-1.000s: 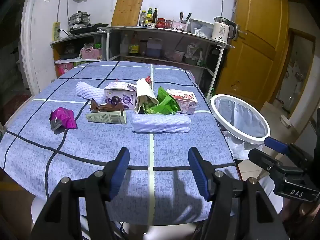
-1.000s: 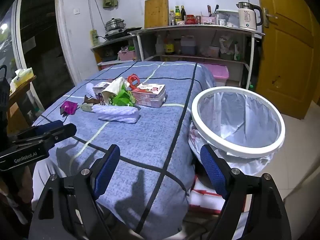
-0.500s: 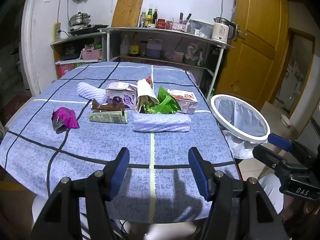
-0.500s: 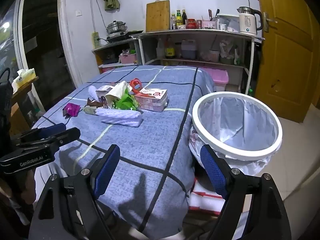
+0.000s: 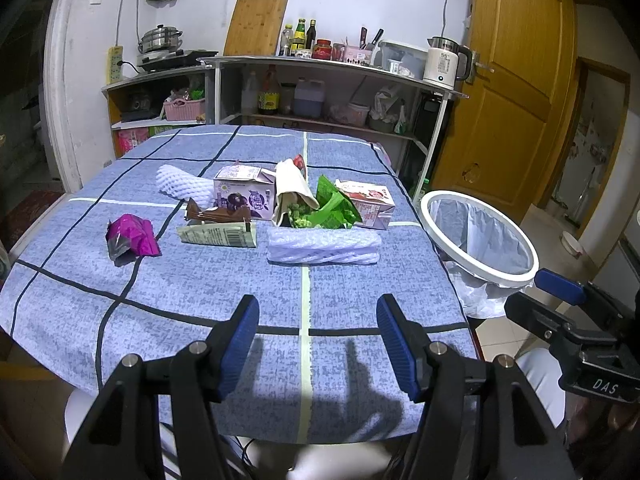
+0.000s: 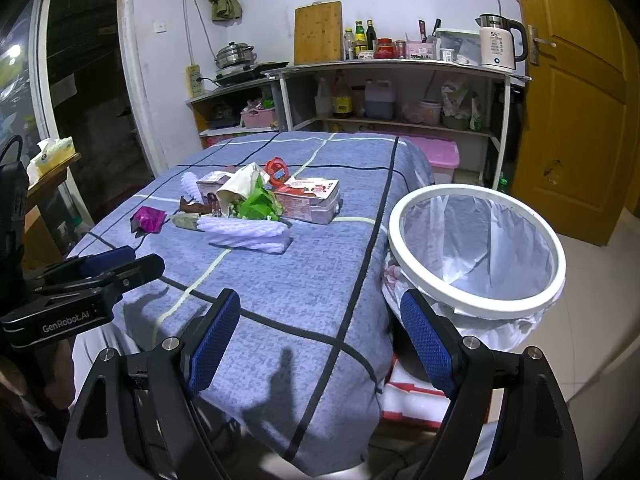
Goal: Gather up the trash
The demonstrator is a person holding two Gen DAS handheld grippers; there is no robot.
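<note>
Worktop: two foam nets, two cartons, one magenta wrapper, one green wrapper, mid-cloth. One bin beside the worktop's right edge. Left tool and right tool: both spread wide, holding and touching nothing.

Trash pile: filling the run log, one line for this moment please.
left gripper open | right gripper open | trash on table | bin beside table

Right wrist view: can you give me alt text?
The open right claw hangs empty above the blue checked tablecloth. A pile of trash lies further up the table, and a white-rimmed bin stands at the right edge.
</note>
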